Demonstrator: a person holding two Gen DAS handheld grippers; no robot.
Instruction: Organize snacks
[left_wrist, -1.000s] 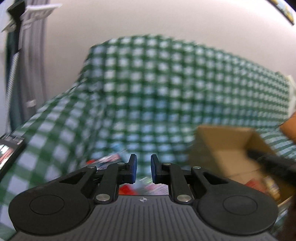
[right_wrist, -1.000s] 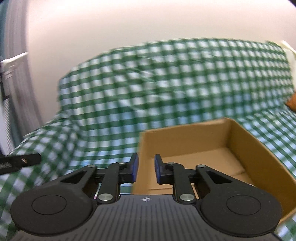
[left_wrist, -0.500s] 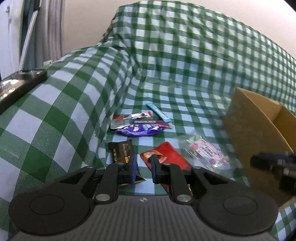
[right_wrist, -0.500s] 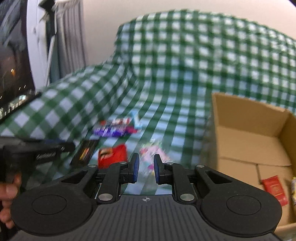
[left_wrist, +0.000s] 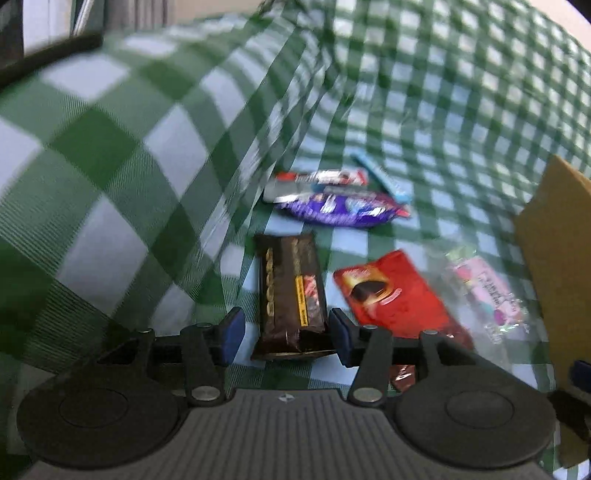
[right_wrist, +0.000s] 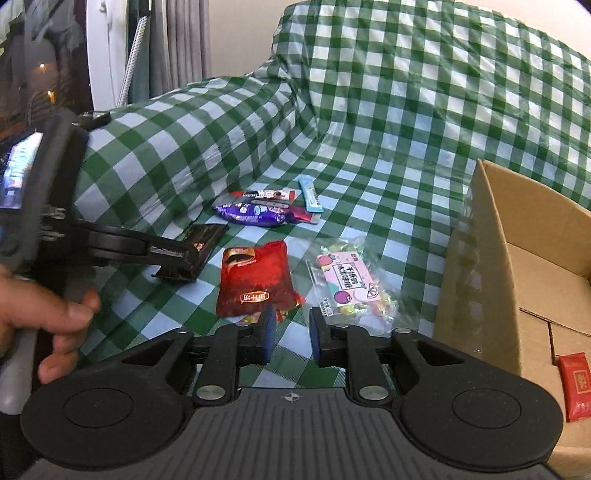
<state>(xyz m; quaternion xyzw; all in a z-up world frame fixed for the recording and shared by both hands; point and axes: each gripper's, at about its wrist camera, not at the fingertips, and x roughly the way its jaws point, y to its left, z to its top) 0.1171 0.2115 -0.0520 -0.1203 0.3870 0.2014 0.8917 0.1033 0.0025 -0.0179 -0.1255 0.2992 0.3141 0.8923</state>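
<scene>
Snacks lie on a green checked cloth. My left gripper (left_wrist: 286, 336) is open, its pads on either side of a dark brown snack pack (left_wrist: 290, 291), apart from it. From the right wrist view the left gripper (right_wrist: 184, 258) sits over that pack (right_wrist: 201, 240). A red packet (left_wrist: 391, 299) (right_wrist: 255, 277), a clear candy bag (left_wrist: 487, 291) (right_wrist: 347, 284), a purple packet (left_wrist: 340, 210) (right_wrist: 251, 214), a red-white bar (right_wrist: 264, 194) and a blue stick (right_wrist: 309, 198) lie nearby. My right gripper (right_wrist: 291, 338) is open and empty, above the cloth.
An open cardboard box (right_wrist: 524, 266) stands at the right, also at the edge of the left wrist view (left_wrist: 554, 251), with a small red packet (right_wrist: 574, 384) inside. The cloth-covered sofa back and armrest rise behind and to the left.
Both grippers tilted down toward the snacks. My left gripper moved forward, opened wide and now straddles the dark brown pack. My right gripper opened somewhat.
</scene>
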